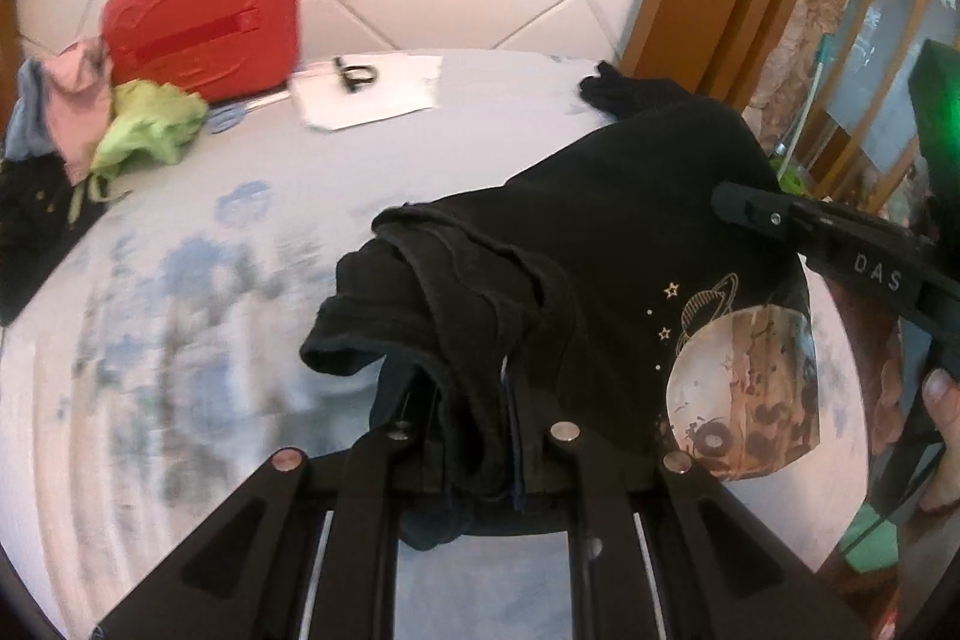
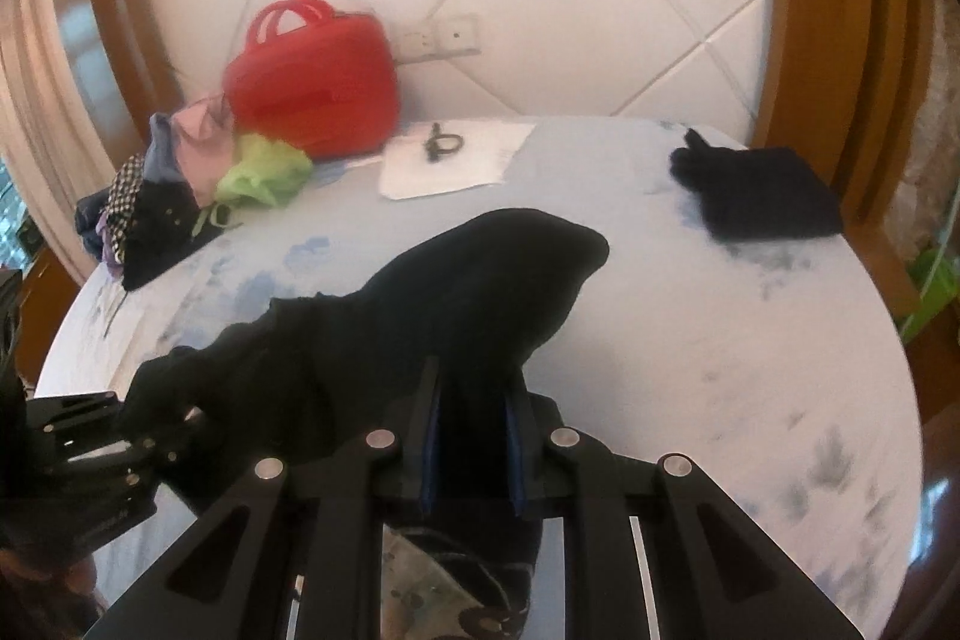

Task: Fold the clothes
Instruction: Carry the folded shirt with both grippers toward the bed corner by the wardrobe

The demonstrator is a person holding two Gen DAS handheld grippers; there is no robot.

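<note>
Two grippers holding one black garment up off the pale blue bedsheet, between them and well in front of the red case; bunching thickly at the left gripper, whose fingers are pressed together on several doubled layers of dark knit; draping from there toward the right gripper, likewise pinching a fold of the same cloth between blue-padded fingers

Showing a printed planet with small stars on the hanging front, glossy and cracked against soft matte cotton; sagging in heavy rolls, not yet lying as a flat packet

Judging progress only loosely: looking partly doubled over, with layers stacked at the left pinch, yet fitting equally a fold being carried through or a finished bundle being lifted away

Lying to the right of the red case and well apart from it, near the wooden bed frame, a dark folded piece, squared and flat, reading as one item already done

Heaping just left of the red case, a loose pile of clothes, pink, blue-grey, lime green and checked, crumpled and apparently waiting to be folded

Resting just right of the red case, a white sheet of paper with a small black object on top; leaning behind all this, a padded white headboard with stitched diamond seams
</note>
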